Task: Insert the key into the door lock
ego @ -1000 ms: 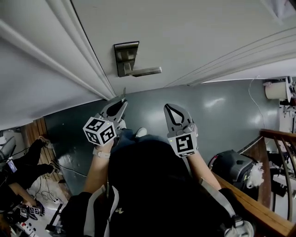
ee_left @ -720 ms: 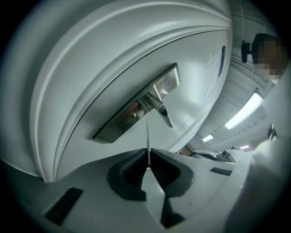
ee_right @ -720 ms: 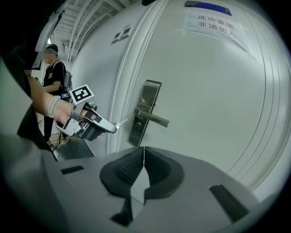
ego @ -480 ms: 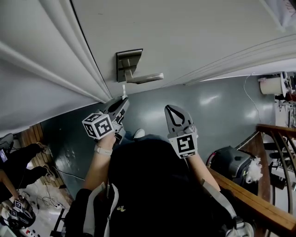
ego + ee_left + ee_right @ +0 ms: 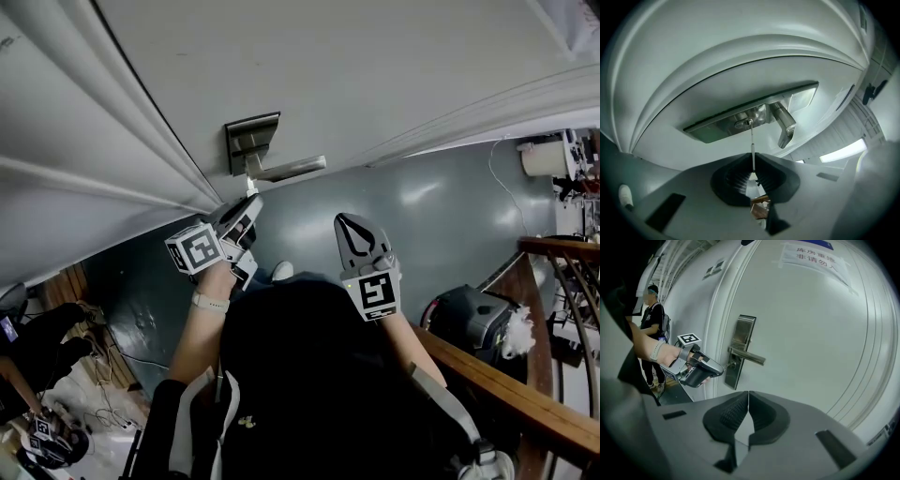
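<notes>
A metal lock plate (image 5: 247, 141) with a lever handle (image 5: 291, 168) is fixed on the pale door (image 5: 375, 66). My left gripper (image 5: 247, 202) is shut on a thin silver key (image 5: 752, 147), whose tip touches the keyhole (image 5: 742, 123) below the lever (image 5: 784, 123). In the right gripper view the left gripper (image 5: 717, 367) holds the key at the lock plate (image 5: 738, 348) under the lever (image 5: 749, 356). My right gripper (image 5: 352, 223) hangs back from the door, jaws shut with nothing between them, (image 5: 748, 397) aimed at the door panel.
A door frame (image 5: 103, 141) runs left of the lock. A wooden railing (image 5: 497, 384) and a dark bag (image 5: 469, 328) are at the right. A person (image 5: 652, 319) stands far left by the wall. A printed notice (image 5: 813, 258) hangs high on the door.
My left gripper moved up toward the lock, bringing the key tip from below the plate to the keyhole. The right gripper stayed where it was.
</notes>
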